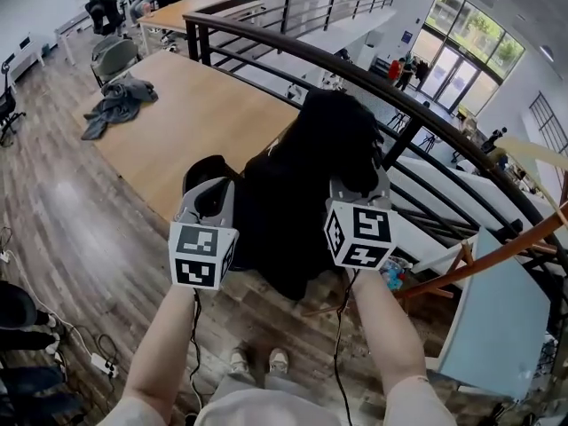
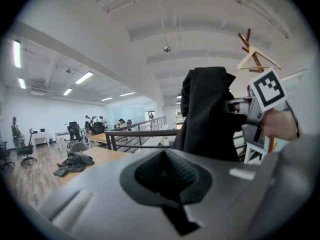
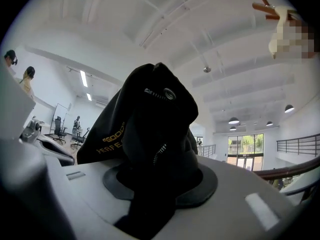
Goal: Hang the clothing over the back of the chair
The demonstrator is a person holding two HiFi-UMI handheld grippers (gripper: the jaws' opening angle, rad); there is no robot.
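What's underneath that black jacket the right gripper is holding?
Below the black jacket, wood floor and the person's shoes show. The fabric hides whatever stands behind it; no chair shows.

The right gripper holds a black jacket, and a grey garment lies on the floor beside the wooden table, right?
No: the grey garment lies on the wooden table, per the head view. The right gripper does hold the black jacket.

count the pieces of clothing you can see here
2: a black jacket clamped in the right gripper, and a grey garment crumpled at the far left corner of the wooden table. Others may be hidden.
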